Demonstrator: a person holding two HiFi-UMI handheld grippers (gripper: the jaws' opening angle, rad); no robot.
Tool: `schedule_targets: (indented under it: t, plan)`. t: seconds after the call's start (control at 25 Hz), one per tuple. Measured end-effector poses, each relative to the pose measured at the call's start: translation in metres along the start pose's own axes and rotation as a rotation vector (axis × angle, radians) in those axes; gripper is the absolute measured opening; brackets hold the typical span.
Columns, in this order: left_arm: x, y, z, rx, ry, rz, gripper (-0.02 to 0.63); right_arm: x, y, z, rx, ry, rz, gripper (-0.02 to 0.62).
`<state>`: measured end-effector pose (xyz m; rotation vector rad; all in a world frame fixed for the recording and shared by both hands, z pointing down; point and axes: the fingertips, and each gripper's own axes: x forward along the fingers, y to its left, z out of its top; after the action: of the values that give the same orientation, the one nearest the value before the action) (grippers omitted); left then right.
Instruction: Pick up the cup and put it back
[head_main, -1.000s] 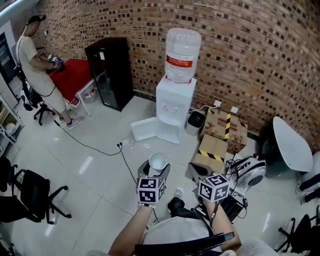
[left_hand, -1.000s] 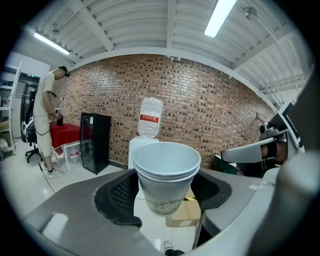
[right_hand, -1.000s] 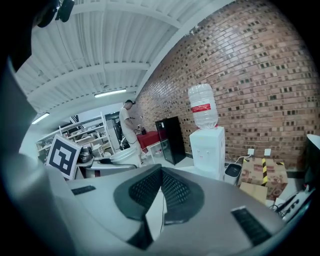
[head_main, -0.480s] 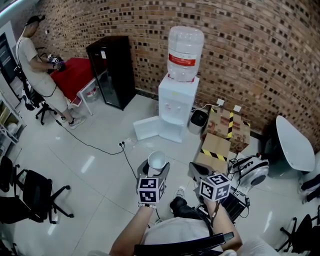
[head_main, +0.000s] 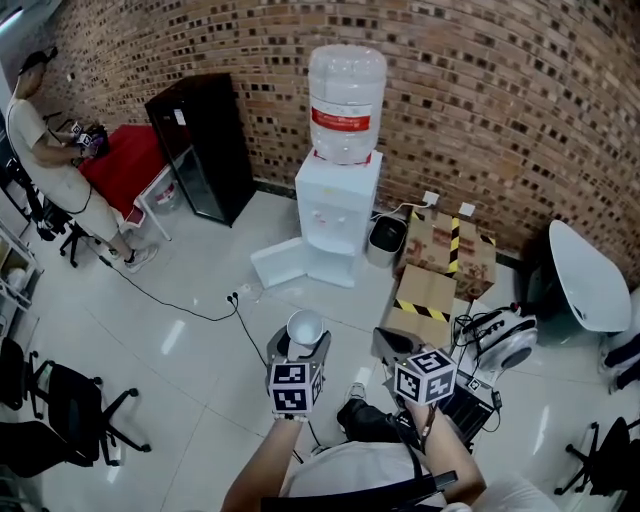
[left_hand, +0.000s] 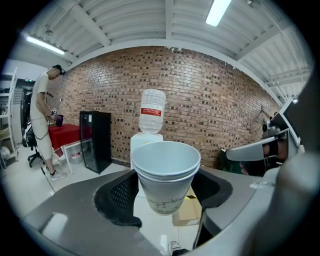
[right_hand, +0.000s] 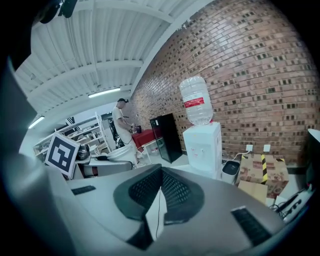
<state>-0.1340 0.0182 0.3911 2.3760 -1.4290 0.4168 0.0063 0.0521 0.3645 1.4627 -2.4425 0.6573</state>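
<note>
A white paper cup, seemingly two nested ones, stands upright between the jaws of my left gripper, which is shut on it. In the left gripper view the cup fills the middle, with the dark pads pressing on its sides at my left gripper. My right gripper is held beside it on the right, shut with nothing in it; its pads meet at my right gripper. Both are held over the tiled floor, short of the white water dispenser.
The dispenser carries a big bottle against the brick wall. A black cabinet, a red table and a person are at the left. A small bin, cardboard boxes, a white chair and office chairs stand around.
The head view has swung slightly right, so the dispenser and cabinet sit further left in frame. Both grippers keep their pose and the cup stays in the left one.
</note>
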Motion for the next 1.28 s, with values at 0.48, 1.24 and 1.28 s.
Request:
schedule_targets:
  t: [0.48,1.24,1.28]
  plan:
    - [0.122,0.002,0.022,0.039,0.047,0.018,0.334,0.067,-0.109,0.019,0.023,0.041,0.02,0.008]
    - [0.238,0.017,0.009,0.05,0.111,-0.024,0.333,0.142,-0.198,0.018,0.082,0.097,0.004,0.008]
    - [0.245,0.02,0.008,0.049,0.113,-0.028,0.333,0.148,-0.201,0.016,0.086,0.103,0.0,0.008]
